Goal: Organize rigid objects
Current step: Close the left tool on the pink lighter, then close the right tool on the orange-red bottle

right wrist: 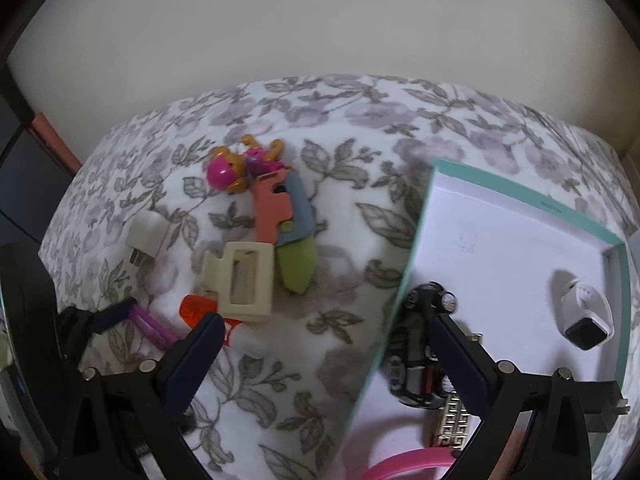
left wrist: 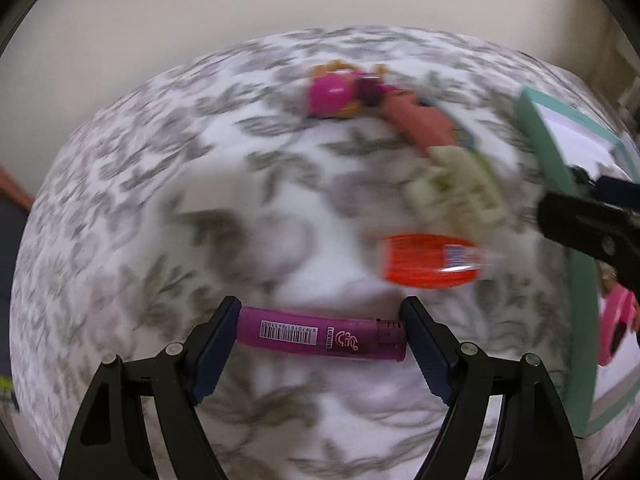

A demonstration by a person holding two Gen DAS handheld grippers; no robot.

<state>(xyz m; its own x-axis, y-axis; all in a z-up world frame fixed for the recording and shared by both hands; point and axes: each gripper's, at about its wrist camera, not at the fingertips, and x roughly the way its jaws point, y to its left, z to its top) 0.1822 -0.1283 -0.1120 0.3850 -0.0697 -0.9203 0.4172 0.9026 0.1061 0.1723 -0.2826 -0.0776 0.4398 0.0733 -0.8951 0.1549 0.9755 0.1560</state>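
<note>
Left wrist view shows the left gripper (left wrist: 322, 334) clamped on a purple lighter (left wrist: 320, 334), its 2 dark-blue pads pressing the lighter's 2 ends. The lighter's long axis runs crosswise between the fingers, level with the floral bedspread (left wrist: 160, 200) below, with its cap end toward the right finger and its barcode facing the camera. The gripper points forward over the bedspread, whose pattern is blurred. Just beyond the lighter lies an orange lighter (left wrist: 430, 260), also lying crosswise. Farther on sits a cream hair claw clip (left wrist: 460, 188), then a toy knife (left wrist: 424, 124) with a salmon handle, and a pink toy figure (left wrist: 340, 92) nearest the far edge of the bedspread.

Seen from the right wrist, the right gripper (right wrist: 324, 356) has its fingers spread wide apart and grips nothing. Its left finger hangs over the bedspread and its right finger over the teal box (right wrist: 420, 216), so it straddles the box's near-left wall. The box is a shallow white-lined tray resting toward the right edge of the bedspread. Inside it are a black wristwatch (right wrist: 416, 344) with a metal band, lying against the left wall; a small white camera-like gadget (right wrist: 586, 314) near the right wall; and a pink band (right wrist: 404, 464) at the near end. A white charger plug (right wrist: 146, 240) lies on the bedspread left of the clip, prongs pointing toward the near-left.
</note>
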